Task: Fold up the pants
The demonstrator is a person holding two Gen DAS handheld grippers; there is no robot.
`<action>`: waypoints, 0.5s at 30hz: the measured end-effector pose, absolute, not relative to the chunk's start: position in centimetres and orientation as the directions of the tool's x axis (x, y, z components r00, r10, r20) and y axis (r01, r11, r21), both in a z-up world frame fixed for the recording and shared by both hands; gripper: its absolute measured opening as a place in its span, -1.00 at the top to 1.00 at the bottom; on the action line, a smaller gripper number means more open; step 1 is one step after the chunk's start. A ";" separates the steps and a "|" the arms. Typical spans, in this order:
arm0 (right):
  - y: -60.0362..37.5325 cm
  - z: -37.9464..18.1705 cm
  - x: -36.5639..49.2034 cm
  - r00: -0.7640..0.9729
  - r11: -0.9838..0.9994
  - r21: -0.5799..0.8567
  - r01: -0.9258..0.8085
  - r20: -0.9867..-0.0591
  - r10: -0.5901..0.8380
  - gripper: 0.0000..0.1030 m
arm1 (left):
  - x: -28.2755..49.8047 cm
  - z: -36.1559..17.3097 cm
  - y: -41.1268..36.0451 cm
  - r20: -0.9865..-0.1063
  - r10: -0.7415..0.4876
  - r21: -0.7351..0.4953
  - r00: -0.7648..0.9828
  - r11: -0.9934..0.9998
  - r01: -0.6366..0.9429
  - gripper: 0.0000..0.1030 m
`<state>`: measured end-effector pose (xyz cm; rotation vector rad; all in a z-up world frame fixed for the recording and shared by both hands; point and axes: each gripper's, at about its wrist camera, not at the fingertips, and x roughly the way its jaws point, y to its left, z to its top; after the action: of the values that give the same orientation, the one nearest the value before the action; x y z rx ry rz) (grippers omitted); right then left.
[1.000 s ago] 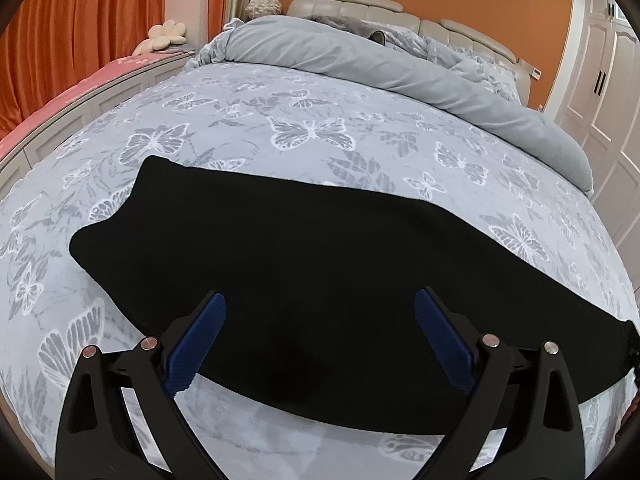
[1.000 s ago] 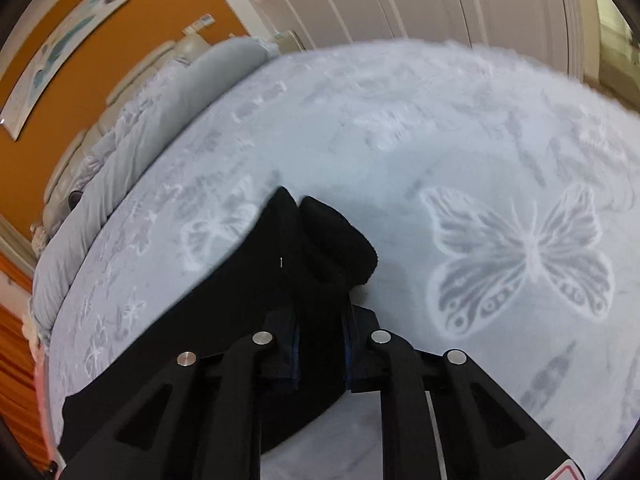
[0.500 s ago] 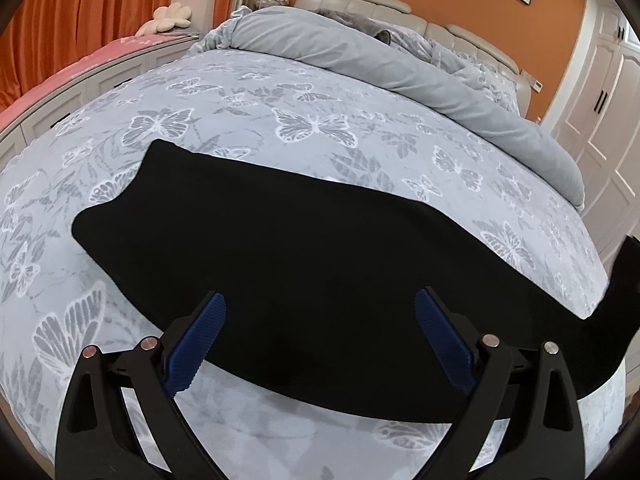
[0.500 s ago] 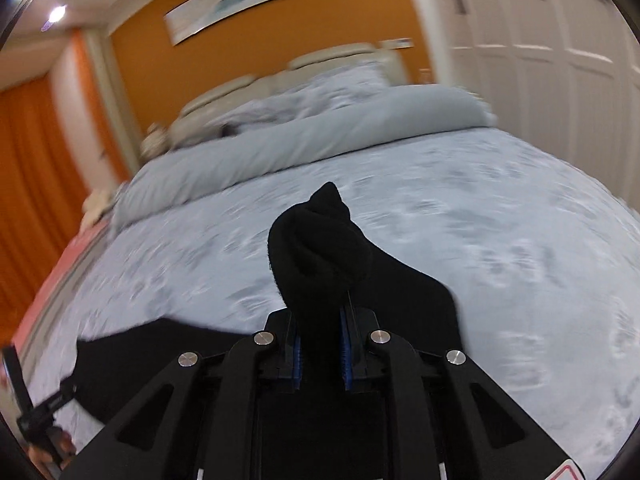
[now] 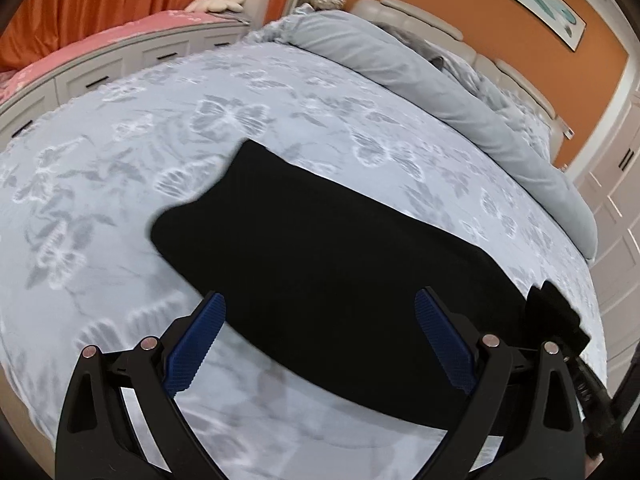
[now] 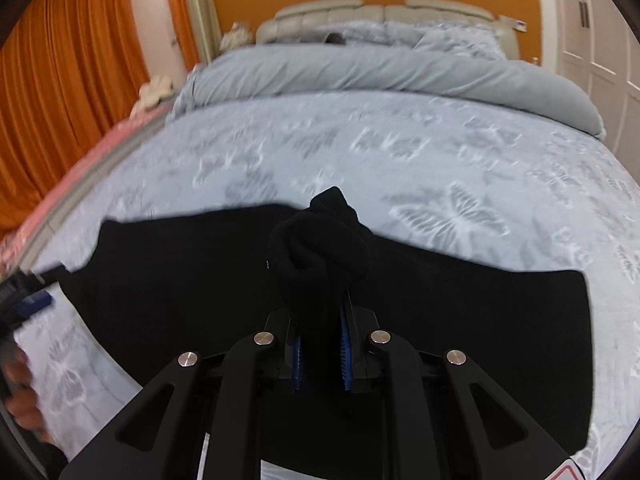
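Black pants [image 5: 340,280], soft knit, spread across the bed [image 5: 200,128], one end lifted.

Left hand-held gripper [image 5: 320,344]: jaws wide apart over the near edge, nothing gripped. Pants: judged light, limp and non-slip, likely to sag and bunch; best taken at hems or corners. Right hand-held gripper [image 6: 322,346]: closed on a bunched end of the pants, carried over the flat part.

A: Where are the pants [image 5: 320,272]?
B: Flat on the bed [image 5: 120,152], across its near part. Rolled duvet [image 6: 360,72] lies behind them, headboard [image 6: 380,12] behind that.
A: Sides?
B: In the right wrist view, curtains [image 6: 60,80] left, wardrobe doors [image 6: 600,40] right.
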<state>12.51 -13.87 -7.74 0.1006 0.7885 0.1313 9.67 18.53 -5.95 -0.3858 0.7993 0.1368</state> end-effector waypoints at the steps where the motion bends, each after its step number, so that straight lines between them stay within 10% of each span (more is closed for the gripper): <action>1: -13.4 -8.3 12.7 0.686 0.988 0.126 -0.087 -0.711 0.152 0.74 | 9.5 -5.9 19.5 -0.721 -0.014 -0.281 0.693 0.920 -0.274 -0.82; 8: -11.7 -11.0 13.5 0.640 0.992 0.049 -0.117 -0.760 0.113 0.68 | 9.2 -6.8 25.0 -0.747 0.006 -0.312 0.664 0.879 -0.359 -0.82; 15: -9.3 -10.4 12.5 0.632 0.980 -0.014 -0.198 -0.766 0.117 0.03 | 9.6 -12.5 33.1 -0.791 -0.181 -0.551 0.585 0.626 -0.552 -0.82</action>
<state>12.48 -9.30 -10.42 -0.0997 0.8687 0.1807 9.59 33.06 -12.51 -0.8967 0.9489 0.2544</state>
